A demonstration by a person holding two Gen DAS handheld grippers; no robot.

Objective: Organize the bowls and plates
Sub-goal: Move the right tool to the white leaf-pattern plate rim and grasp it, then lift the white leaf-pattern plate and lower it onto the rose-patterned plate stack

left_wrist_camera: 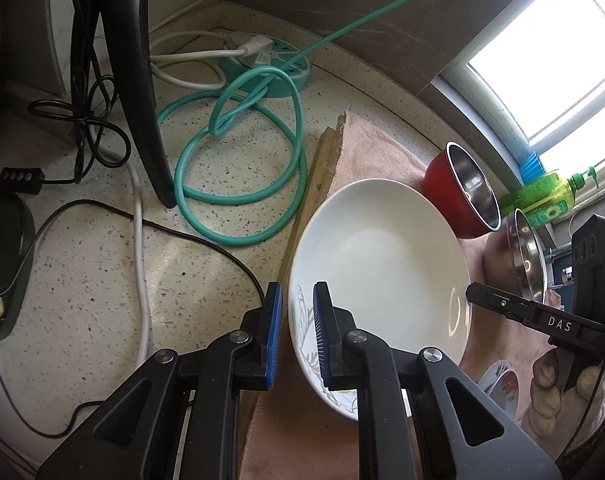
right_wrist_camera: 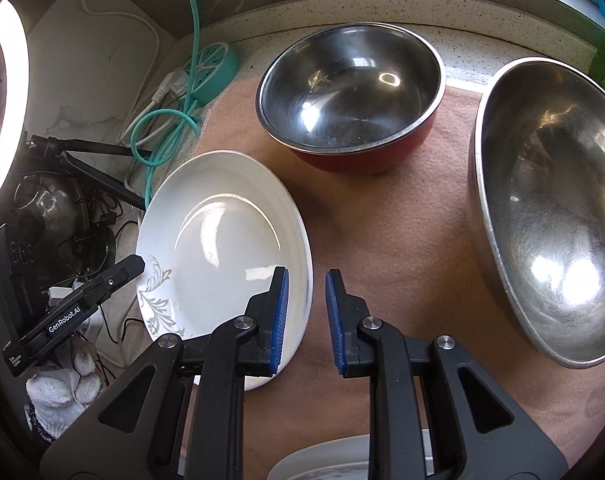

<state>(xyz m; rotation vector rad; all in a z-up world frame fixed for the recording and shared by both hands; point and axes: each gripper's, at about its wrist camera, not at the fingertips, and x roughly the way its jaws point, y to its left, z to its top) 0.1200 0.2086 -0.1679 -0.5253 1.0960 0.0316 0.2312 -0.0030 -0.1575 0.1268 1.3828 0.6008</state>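
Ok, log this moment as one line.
left gripper: jaws shut on white plate rim | right gripper: jaws open astride opposite rim | red bowl, steel bowl: untouched on cloth

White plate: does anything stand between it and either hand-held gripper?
Nothing visible does. The left hand-held gripper grips the patterned rim of the white plate; the right hand-held gripper straddles the opposite rim, its outer pad clear of it.

Both wrist cams look steeply down, close over the bench; both views share white plate [left_wrist_camera: 378, 248] [right_wrist_camera: 222, 232] and red bowl [left_wrist_camera: 454, 196] [right_wrist_camera: 342, 160].
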